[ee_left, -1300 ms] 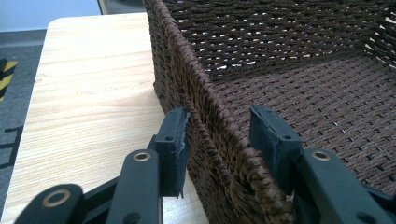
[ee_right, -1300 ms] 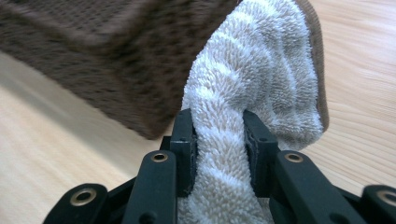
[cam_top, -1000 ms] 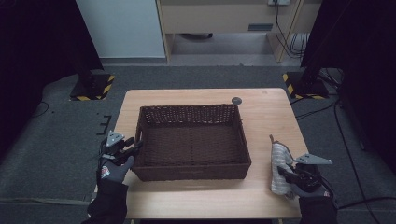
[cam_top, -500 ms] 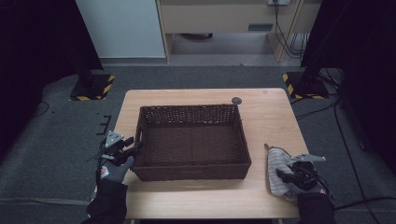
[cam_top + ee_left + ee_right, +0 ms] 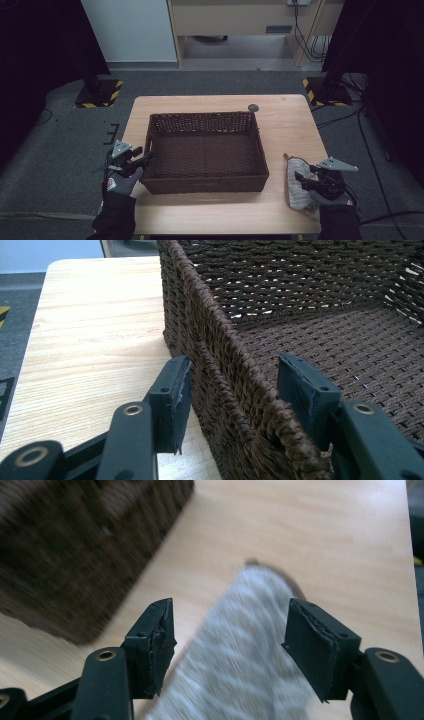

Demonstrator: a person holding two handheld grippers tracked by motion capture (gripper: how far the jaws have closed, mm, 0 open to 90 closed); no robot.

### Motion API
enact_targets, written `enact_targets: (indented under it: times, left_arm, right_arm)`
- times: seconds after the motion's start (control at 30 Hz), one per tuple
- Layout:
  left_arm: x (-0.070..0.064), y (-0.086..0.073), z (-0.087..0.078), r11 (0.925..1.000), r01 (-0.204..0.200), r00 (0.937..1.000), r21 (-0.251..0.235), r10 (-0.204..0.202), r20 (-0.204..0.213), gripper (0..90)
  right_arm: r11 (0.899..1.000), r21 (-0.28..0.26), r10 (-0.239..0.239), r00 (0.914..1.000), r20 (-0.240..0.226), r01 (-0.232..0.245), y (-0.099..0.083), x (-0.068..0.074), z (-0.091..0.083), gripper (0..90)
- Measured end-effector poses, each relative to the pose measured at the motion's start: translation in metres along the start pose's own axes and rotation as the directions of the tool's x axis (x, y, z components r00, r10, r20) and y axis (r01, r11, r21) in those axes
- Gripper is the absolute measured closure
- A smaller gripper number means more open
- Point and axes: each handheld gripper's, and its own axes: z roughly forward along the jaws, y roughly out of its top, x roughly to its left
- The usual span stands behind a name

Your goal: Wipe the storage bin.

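While the surface [image 5: 290, 120], a pale wooden top, carries everything here, the largest thing on it is the dark brown wicker basket [image 5: 206, 150], which sits near the middle and looks empty inside. Its weave is tight and rope-like, with a thick braided rim, and small gaps in the far wall let light through.

The left hand-held gripper [image 5: 141, 161] stands at the basket's left wall, near the front corner. In the left gripper view its jaws are spread and straddle that wall [image 5: 225, 390], 1 pad outside and 1 inside; neither pad clearly presses the weave, so it brackets the rim rather than grips it.

The right hand-held gripper [image 5: 305, 180] hangs over the grey cloth [image 5: 299, 182], which lies on the surface just right of the basket, near the front edge and apart from the basket wall. In the right gripper view, which is blurred, the jaws are wide apart with the cloth [image 5: 240, 655] between and below them; nothing is clamped. The cloth is a long, narrow, folded piece, light grey with a faint diagonal rib or stripe, soft and limp.

I judge the step in hand to be the reach for the cloth, with the left side readying to steady the basket. The next move calls for lowering the right jaws onto the fold and closing on enough layers that the cloth lifts whole, then carrying it over the rim.
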Motion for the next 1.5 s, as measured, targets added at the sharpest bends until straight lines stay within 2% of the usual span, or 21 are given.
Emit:
enact_targets:
  times: [0.17, 0.3, 0.37, 0.4, 0.47, 0.53, 0.63, 0.7, 0.73, 0.8, 0.87, 1.0, 1.13, 1.23, 1.33, 1.5]
  left_arm:
    - [0.000, 0.000, 0.000, 1.0000, -0.007, 1.0000, -0.002, 0.007, -0.004, 46.2]
    - [0.000, 0.000, 0.000, 1.0000, -0.009, 0.9999, -0.002, 0.009, -0.006, 45.7]
    - [0.000, 0.000, 0.000, 1.0000, -0.010, 0.9999, -0.001, 0.010, -0.006, 45.5]
    - [0.000, 0.000, 0.000, 0.9999, -0.010, 0.9999, -0.001, 0.010, -0.007, 45.2]
    - [0.000, 0.000, 0.000, 0.9999, -0.013, 0.9999, -0.001, 0.013, -0.008, 45.2]
    - [-0.001, 0.000, 0.000, 0.9999, -0.014, 0.9999, -0.002, 0.014, -0.009, 45.1]
    - [0.000, 0.000, 0.000, 0.9999, -0.013, 0.9999, -0.003, 0.013, -0.009, 45.0]
    - [0.000, 0.000, 0.000, 1.0000, -0.009, 0.9999, -0.003, 0.009, -0.006, 44.9]
    - [0.000, 0.000, 0.000, 0.9999, -0.011, 0.9999, -0.002, 0.011, -0.005, 44.0]
    - [0.001, 0.001, 0.001, 0.9999, -0.013, 0.9999, 0.002, 0.013, -0.003, 43.5]
    - [0.001, 0.001, 0.001, 0.9999, -0.009, 1.0000, 0.005, 0.009, -0.001, 42.4]
    - [0.004, 0.001, 0.002, 0.9999, 0.016, 0.9999, 0.005, -0.016, 0.005, 38.6]
    - [0.004, 0.001, 0.000, 0.9988, 0.044, 0.9989, -0.023, -0.044, 0.014, 35.8]
    - [0.003, 0.002, -0.006, 0.9983, 0.044, 0.9989, -0.039, -0.043, 0.020, 34.5]
    - [-0.001, 0.002, -0.014, 0.9986, 0.030, 0.9992, -0.042, -0.029, 0.028, 37.0]
    - [-0.007, -0.002, -0.022, 1.0000, -0.001, 0.9997, -0.006, 0.001, 0.023, 42.1]
  right_arm:
    - [0.998, -0.068, -0.011, 0.9991, -0.041, 0.009, 0.017, 0.011, -0.006, 38.9]
    - [0.989, -0.146, -0.005, 0.9965, -0.083, -0.007, 0.035, 0.020, -0.005, 40.7]
    - [0.986, -0.167, -0.012, 0.9950, -0.099, -0.005, 0.044, 0.027, -0.001, 41.3]
    - [0.983, -0.183, -0.023, 0.9931, -0.115, 0.002, 0.053, 0.034, 0.006, 41.9]
    - [0.982, -0.187, -0.035, 0.9921, -0.120, 0.012, 0.057, 0.037, 0.009, 42.3]
    - [0.980, -0.196, -0.046, 0.9901, -0.133, 0.019, 0.065, 0.044, 0.019, 43.2]
    - [0.984, -0.176, -0.059, 0.9867, -0.151, 0.032, 0.073, 0.052, 0.039, 46.4]
    - [0.986, -0.158, -0.073, 0.9866, -0.146, 0.049, 0.072, 0.055, 0.049, 47.9]
    - [0.989, -0.131, -0.081, 0.9866, -0.142, 0.062, 0.069, 0.056, 0.056, 48.7]
    - [0.990, -0.125, -0.081, 0.9861, -0.145, 0.063, 0.067, 0.056, 0.059, 49.6]
    - [0.991, -0.129, -0.058, 0.9841, -0.168, 0.036, 0.063, 0.057, 0.063, 51.9]
    - [0.990, -0.137, -0.046, 0.9835, -0.175, 0.022, 0.061, 0.060, 0.067, 55.9]
    - [0.994, -0.108, -0.054, 0.9806, -0.188, 0.034, 0.059, 0.065, 0.072, 58.9]
    - [0.992, -0.114, -0.068, 0.9802, -0.186, 0.047, 0.058, 0.068, 0.073, 60.8]
    - [0.993, -0.111, -0.053, 0.9812, -0.186, 0.033, 0.057, 0.069, 0.072, 62.0]
    - [0.994, -0.103, -0.053, 0.9830, -0.176, 0.036, 0.056, 0.071, 0.067, 64.4]
